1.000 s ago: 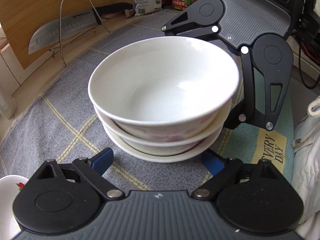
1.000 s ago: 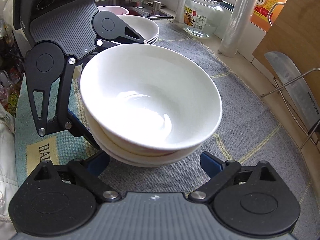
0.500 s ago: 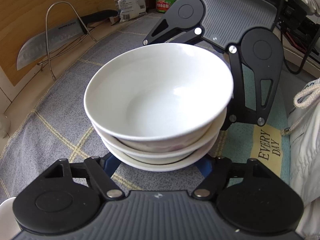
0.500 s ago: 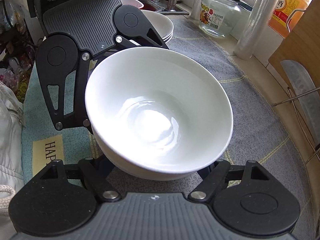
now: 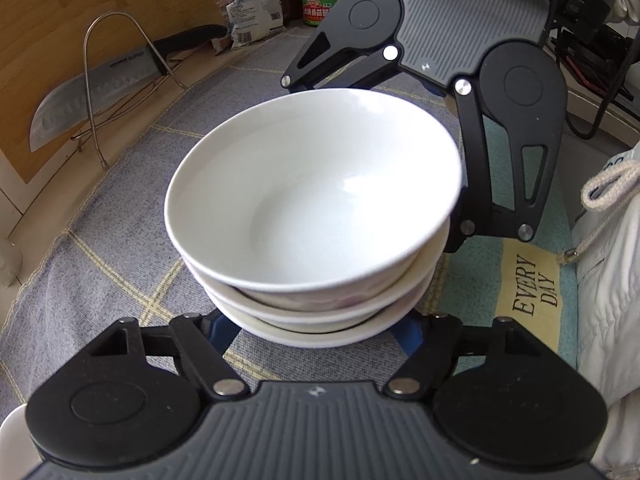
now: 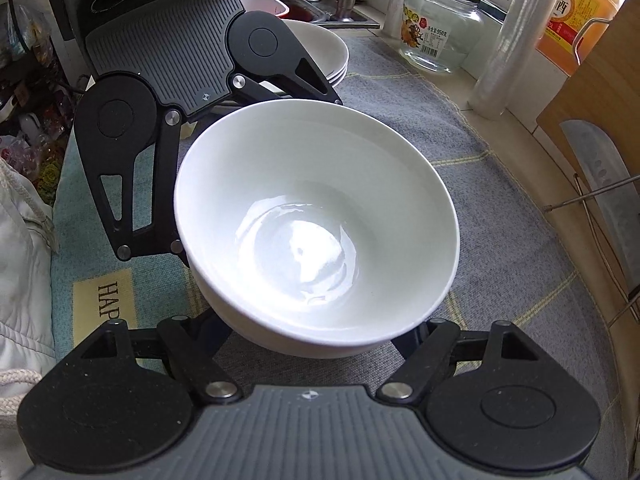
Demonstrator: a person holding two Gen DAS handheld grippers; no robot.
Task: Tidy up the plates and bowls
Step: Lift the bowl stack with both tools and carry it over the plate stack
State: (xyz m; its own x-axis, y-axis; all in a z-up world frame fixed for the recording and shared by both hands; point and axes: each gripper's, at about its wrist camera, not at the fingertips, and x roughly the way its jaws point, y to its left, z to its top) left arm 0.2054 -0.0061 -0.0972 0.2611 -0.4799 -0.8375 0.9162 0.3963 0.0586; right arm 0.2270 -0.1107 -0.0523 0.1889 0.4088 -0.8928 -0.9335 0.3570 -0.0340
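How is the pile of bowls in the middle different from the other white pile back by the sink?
The middle pile sits between the left gripper and the right gripper; the back pile stands alone. The middle pile shows its whole top; the back pile is partly hidden behind the left gripper. Both are white dishes stacked rims up.

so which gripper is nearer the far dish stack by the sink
Left: the left gripper sits just before the far dish stack; the right gripper faces it across the bowls.
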